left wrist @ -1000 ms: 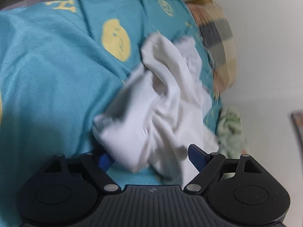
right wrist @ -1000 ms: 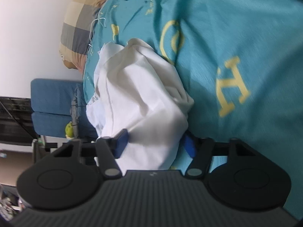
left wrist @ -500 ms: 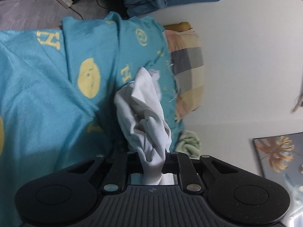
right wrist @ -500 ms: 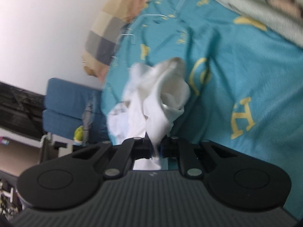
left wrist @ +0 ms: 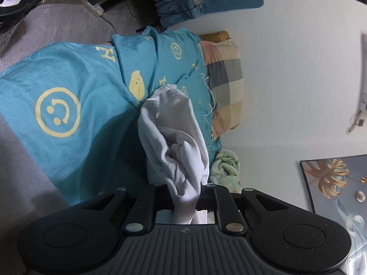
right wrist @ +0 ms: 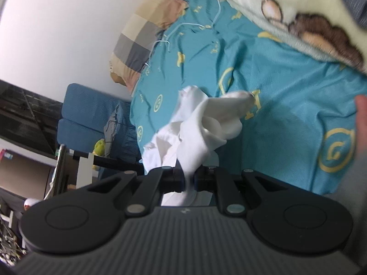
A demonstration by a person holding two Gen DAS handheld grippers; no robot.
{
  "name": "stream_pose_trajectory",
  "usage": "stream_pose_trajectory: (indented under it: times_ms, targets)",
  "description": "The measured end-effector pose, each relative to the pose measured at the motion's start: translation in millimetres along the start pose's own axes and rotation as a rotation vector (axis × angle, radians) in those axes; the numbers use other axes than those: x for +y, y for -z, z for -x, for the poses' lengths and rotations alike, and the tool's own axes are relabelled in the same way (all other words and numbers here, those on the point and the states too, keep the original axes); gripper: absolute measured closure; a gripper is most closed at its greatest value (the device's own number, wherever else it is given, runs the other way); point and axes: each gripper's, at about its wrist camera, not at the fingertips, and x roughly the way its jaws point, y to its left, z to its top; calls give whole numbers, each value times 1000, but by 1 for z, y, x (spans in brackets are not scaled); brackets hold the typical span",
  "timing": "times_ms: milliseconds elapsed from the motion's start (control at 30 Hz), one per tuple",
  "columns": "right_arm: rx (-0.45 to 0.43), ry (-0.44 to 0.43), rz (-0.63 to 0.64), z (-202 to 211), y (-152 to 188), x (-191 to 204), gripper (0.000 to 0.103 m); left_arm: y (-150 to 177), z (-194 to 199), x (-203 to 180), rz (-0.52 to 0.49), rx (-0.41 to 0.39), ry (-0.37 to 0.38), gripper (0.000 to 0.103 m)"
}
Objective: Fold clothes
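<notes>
A crumpled white garment hangs bunched above a teal bedsheet printed with yellow smileys and letters. My left gripper is shut on one end of it, the cloth pinched between the jaws and trailing away from me. In the right wrist view the same white garment droops in folds over the teal bedsheet. My right gripper is shut on another part of the cloth. Both grippers hold it lifted off the bed.
A checked pillow lies at the bed's head against a white wall. A light green cloth sits by the bed edge, and a green blanket with brown bears lies on the bed. A blue chair and a framed picture stand nearby.
Both grippers went from open around the white garment to shut on it. Both then rose and pulled back, lifting the garment off the bed, with more of the room coming into view.
</notes>
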Motion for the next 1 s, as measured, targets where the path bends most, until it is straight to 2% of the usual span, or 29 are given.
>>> stream_pose_trajectory:
  times_ms: [167, 300, 433, 633, 767, 933, 1000]
  targets:
    - [11, -5, -42, -7, -16, 13, 92, -10, -15, -30, -9, -15, 17, 89]
    - [23, 18, -54, -45, -47, 31, 92, -39, -57, -56, -20, -17, 7, 89]
    - [35, 33, -73, -99, -81, 44, 92, -74, -117, -67, -22, -21, -28, 88]
    - [80, 73, -106, -194, -127, 40, 91, -132, -215, -61, -46, 3, -90, 88]
    - [109, 102, -122, -244, -142, 25, 90, -157, -264, -47, -81, 32, -125, 88]
    - [136, 127, -107, -273, -142, 13, 90, -166, -296, -31, -156, 49, -161, 87]
    - [141, 124, -84, -272, -141, 13, 89, -164, -299, -36, -201, 49, -165, 81]
